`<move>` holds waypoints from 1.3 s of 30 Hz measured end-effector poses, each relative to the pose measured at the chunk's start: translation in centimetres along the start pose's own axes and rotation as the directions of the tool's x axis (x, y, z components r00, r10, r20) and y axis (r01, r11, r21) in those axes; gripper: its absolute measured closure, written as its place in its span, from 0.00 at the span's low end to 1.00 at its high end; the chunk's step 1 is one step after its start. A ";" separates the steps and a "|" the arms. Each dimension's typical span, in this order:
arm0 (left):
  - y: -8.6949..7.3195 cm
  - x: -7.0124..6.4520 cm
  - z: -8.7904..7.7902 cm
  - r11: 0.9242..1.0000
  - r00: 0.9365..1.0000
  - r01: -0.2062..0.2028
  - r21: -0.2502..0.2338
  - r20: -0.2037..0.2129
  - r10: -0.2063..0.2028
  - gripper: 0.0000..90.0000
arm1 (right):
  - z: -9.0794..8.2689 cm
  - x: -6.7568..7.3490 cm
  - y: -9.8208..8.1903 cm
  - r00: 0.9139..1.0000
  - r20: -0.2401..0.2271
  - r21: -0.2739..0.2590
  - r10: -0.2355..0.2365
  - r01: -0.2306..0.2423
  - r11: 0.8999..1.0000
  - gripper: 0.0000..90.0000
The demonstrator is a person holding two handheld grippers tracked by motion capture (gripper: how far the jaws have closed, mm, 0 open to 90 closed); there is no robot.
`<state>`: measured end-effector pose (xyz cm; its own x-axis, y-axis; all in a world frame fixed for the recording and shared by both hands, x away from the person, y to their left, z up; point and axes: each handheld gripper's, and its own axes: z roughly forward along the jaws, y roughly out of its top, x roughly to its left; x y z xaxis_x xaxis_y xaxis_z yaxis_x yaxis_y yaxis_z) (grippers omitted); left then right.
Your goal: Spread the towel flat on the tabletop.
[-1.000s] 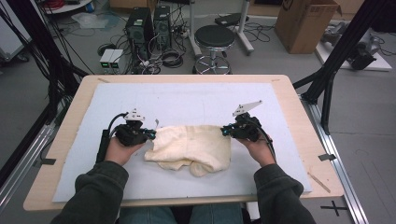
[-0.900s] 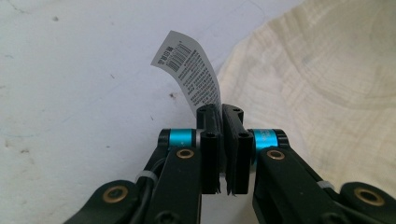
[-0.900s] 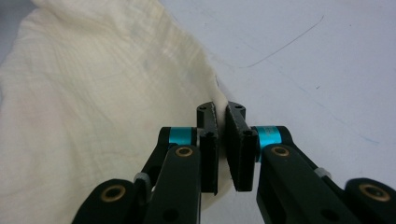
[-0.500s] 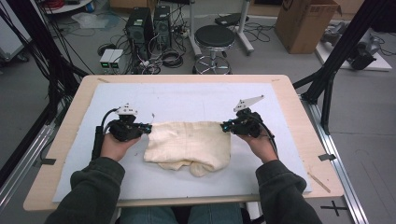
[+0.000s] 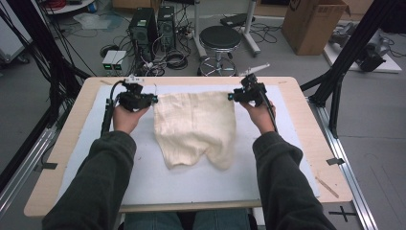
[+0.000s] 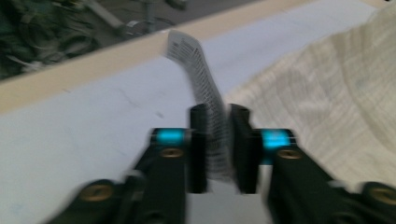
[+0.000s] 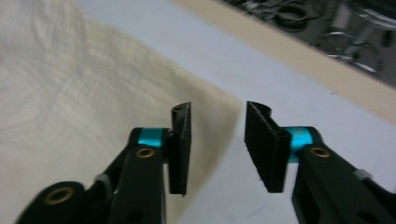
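Cloth: a cream cloth (image 5: 196, 127) lies spread flat on the grey mat (image 5: 191, 184), its straight top edge running between the two claws and two rounded lobes hanging toward 6 o'clock.
Where: it sits in the middle of the tabletop (image 5: 306, 132), a little toward 12 o'clock, well apart from the near edge.
Left claw: the left claw (image 5: 154, 99) is at the cloth's 10 o'clock corner. In the left gripper view (image 6: 218, 144) the jaws stand narrow and have just been opening.
Label: a grey printed label (image 6: 205, 93) from the cloth runs up between those jaws; the blur hides whether the pads press on it, and gaps seem to show on either side.
Right claw: the right claw (image 5: 230, 97) is at the cloth's 2 o'clock corner. In the right gripper view (image 7: 217, 144) the jaws stand parted by a clear gap and have just been opening.
Between its jaws: the cloth's corner edge lies on the mat below the gap, under the left jaw, and no pad is on it.
Hands: the left hand (image 5: 125, 118) and right hand (image 5: 258, 115) grip the tools, dark green sleeves coming in from 6 o'clock.
Beyond: a black stool (image 5: 220, 38) stands on the floor at 12 o'clock past the tabletop, and a cardboard box (image 5: 313, 21) at 1 o'clock.
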<state>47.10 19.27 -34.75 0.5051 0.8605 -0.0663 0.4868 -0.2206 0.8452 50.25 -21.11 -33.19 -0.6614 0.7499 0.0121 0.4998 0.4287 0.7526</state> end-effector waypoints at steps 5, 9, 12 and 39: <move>-0.7 -0.1 -0.8 1.000 0.999 -0.025 0.010 0.038 0.024 0.70 | 0.2 0.6 -1.1 0.998 -0.045 0.027 -0.035 0.036 0.999 0.66; -2.8 -0.7 -1.3 1.000 0.997 -0.027 0.012 0.077 0.026 0.68 | 0.4 1.4 -3.5 0.995 -0.090 0.037 -0.033 0.037 0.999 0.64; -4.6 -1.5 -1.7 0.999 0.994 -0.037 0.008 0.103 0.036 0.66 | 0.1 2.2 -5.2 0.993 -0.110 0.043 -0.042 0.047 0.998 0.62; -10.5 -8.2 -5.3 0.988 0.956 -0.156 0.001 0.253 0.151 0.46 | -2.9 6.2 -10.9 0.980 -0.172 0.000 -0.097 0.098 0.995 0.36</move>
<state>34.04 16.96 -40.23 0.7363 0.6730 -0.0702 0.4028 -0.3526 0.8446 39.05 -22.57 -39.37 -0.7929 0.6071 0.0520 0.4324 0.5005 0.7500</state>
